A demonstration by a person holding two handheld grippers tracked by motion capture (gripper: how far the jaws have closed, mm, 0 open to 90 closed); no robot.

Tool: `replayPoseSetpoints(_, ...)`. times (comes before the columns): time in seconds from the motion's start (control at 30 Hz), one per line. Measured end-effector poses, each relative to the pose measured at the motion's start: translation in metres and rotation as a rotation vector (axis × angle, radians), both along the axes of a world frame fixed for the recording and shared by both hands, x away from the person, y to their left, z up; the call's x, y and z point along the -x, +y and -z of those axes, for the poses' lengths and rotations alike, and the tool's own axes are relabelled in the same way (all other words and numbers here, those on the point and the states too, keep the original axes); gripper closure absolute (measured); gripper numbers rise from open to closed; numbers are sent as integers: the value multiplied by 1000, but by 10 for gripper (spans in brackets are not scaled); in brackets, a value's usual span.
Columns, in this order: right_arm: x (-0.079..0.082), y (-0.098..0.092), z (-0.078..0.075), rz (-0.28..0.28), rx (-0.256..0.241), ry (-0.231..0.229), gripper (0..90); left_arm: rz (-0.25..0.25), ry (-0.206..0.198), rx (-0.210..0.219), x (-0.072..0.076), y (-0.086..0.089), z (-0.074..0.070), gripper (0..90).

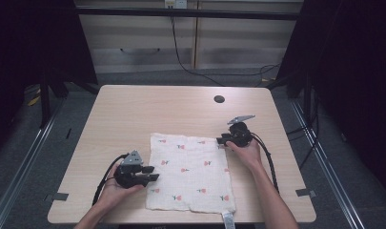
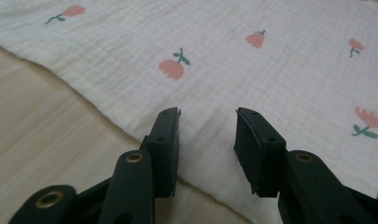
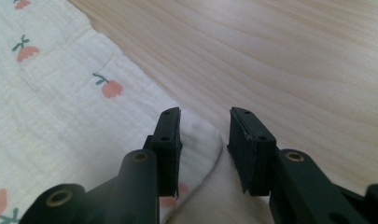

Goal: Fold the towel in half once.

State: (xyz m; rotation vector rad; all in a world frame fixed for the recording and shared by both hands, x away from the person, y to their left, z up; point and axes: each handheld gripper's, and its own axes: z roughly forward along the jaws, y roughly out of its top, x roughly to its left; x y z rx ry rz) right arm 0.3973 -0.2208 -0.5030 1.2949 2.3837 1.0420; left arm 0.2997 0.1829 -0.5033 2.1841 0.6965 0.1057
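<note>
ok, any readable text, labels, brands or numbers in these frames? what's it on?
None readable.
Cloth: printed flowers only, no words; the tag at its near edge is too small to read.
Left gripper and right gripper: no markings visible on either.
Table: plain wood grain, no labels.
Something small at the table's near edge, bottom of the high view, is too blurred to tell.
</note>
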Motion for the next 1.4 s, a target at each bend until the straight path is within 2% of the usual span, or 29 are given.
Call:
replayPoseSetpoints(0.1,1,1,1,-12,-6,-8,756,-2,6,1,0,0,0,598)
replayPoseSetpoints(0.27,6,3,1,-3,-14,-2,852,4,8,-7,1,1,-1,598)
replayPoseSetpoints(0.3,7,3,1,-2,-11,-7,859,5,12,-5,1,1,-1,598)
replayPoseSetpoints(0.37,8,2,1,5,-36,-9,866,3,23,-4,1,2,-2,598)
replayPoseSetpoints(0.47,10,0,0,4,-59,-15,869,-3,16,-32,4,2,-4,619)
replayPoseSetpoints(0.6,17,-1,-3,6,-80,-31,869,25,59,-13,3,4,-4,615)
replayPoseSetpoints(0.77,23,-4,-5,5,-76,-40,869,-22,38,-20,-3,7,-9,510)
replayPoseSetpoints(0.8,23,-5,-5,11,-82,-40,869,-29,49,-4,-6,8,-12,502)
replayPoseSetpoints(0.93,22,-3,-3,8,-81,-40,869,-71,33,50,-22,14,-25,475)
replayPoseSetpoints(0.97,22,-3,-2,6,-79,-37,869,-90,24,53,-28,17,-28,466)
replayPoseSetpoints(1.03,21,-1,-2,5,-81,-39,869,-128,56,82,-41,22,-30,447)
replayPoseSetpoints(1.07,21,0,-2,4,-83,-39,869,-145,58,100,-46,24,-32,446)
replayPoseSetpoints(1.13,18,2,-2,6,-80,-38,869,-184,39,114,-57,27,-35,448)
replayPoseSetpoints(1.17,16,4,-3,5,-86,-42,869,-194,45,119,-63,29,-36,450)
replayPoseSetpoints(1.23,13,8,-5,4,-93,-44,869,-216,25,104,-73,29,-37,465)
replayPoseSetpoints(1.27,12,10,-6,1,-91,-43,869,-219,37,102,-79,30,-37,471)
replayPoseSetpoints(1.33,11,13,-7,-8,-91,-47,869,-217,25,98,-90,29,-36,503)
replayPoseSetpoints(1.4,11,14,-8,-11,-91,-52,869,-251,32,85,-102,29,-33,491)
